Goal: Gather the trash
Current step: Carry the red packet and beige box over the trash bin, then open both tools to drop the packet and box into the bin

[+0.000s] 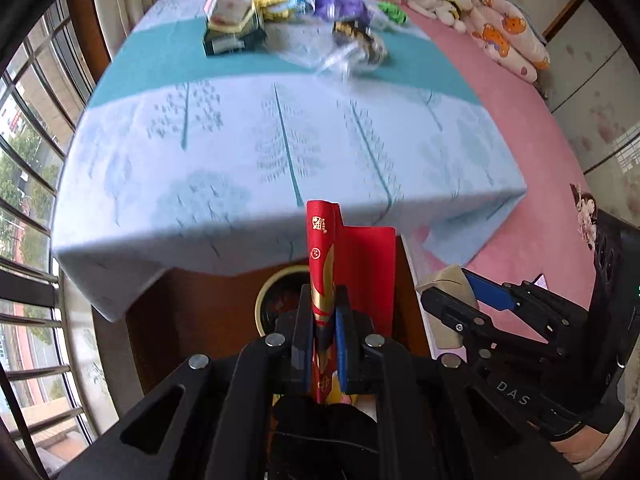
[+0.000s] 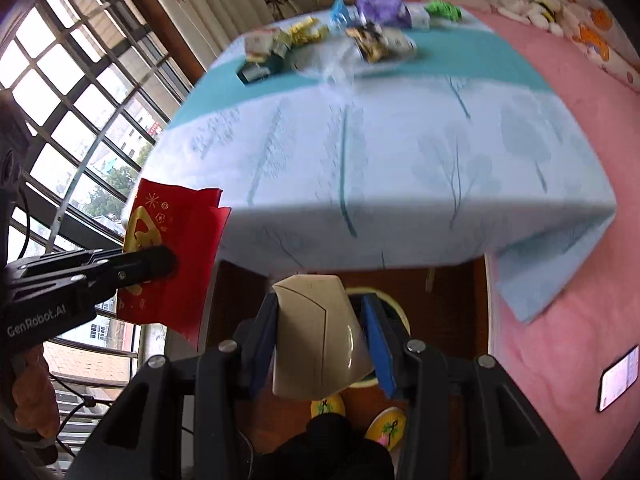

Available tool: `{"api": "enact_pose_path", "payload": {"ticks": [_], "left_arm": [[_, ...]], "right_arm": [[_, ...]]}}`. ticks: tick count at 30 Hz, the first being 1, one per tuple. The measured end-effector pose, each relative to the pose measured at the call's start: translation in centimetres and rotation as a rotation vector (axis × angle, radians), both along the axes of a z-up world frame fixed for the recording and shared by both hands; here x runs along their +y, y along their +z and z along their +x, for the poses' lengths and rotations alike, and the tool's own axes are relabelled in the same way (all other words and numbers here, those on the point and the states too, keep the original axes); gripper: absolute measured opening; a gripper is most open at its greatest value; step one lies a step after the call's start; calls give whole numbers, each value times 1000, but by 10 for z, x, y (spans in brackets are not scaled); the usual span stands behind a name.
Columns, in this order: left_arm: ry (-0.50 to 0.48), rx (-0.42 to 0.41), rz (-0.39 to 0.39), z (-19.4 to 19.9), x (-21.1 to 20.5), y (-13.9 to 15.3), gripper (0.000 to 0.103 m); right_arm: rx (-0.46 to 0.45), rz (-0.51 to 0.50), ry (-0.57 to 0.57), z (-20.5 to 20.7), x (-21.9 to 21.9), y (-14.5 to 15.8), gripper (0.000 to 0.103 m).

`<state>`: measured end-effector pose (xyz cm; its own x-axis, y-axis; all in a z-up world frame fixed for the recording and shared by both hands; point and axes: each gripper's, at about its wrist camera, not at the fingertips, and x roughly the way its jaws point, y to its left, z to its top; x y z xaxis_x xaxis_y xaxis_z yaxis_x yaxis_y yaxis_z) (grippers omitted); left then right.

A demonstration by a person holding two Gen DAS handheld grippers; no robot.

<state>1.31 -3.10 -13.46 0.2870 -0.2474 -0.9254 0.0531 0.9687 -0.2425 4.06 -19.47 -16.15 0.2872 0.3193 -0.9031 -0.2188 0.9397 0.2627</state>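
My left gripper is shut on a red and gold paper wrapper, which stands up between its pads; the same red wrapper shows at the left of the right wrist view. My right gripper is shut on a cream carton, whose tan top peeks out in the left wrist view. Both hang over the wooden floor in front of the table. Below them stands a round bin with a pale yellow rim, partly hidden behind the carton. More trash lies at the table's far end.
A light blue tree-print cloth covers the table and drapes over its near edge. A pink bed with soft toys lies to the right, a phone on it. A barred window fills the left. Yellow slippers are on the floor.
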Motion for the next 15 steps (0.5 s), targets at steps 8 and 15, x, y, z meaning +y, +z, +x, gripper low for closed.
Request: {"api": "enact_pose_path", "payload": {"ticks": [8,15], "left_arm": [[4,100,3,-8,-27,-119,7],[19,161,16,-9,-40,-231,9]], "right_arm": [[127,11,-64,-7,-21,-126,42],[171,21,-61,-3,-16,-234,43]]}}
